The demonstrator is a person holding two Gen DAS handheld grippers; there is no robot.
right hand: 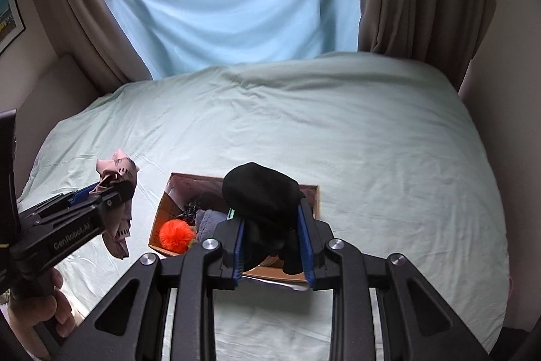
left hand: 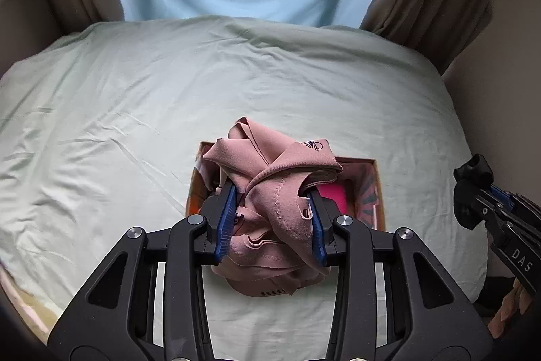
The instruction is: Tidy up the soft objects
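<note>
The left gripper squeezes a pink cloth above the box. The right gripper squeezes a black sock over it.

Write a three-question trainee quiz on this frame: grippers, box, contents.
1. True or false: the left gripper is shut on a pink garment.
2. What is the right gripper holding? A) black fabric bundle B) orange pom-pom C) nothing
3. Which fuzzy item lies inside the cardboard box on the bed?

Key: 1 true. 2 A, the black fabric bundle. 3 the orange pom-pom.
</note>
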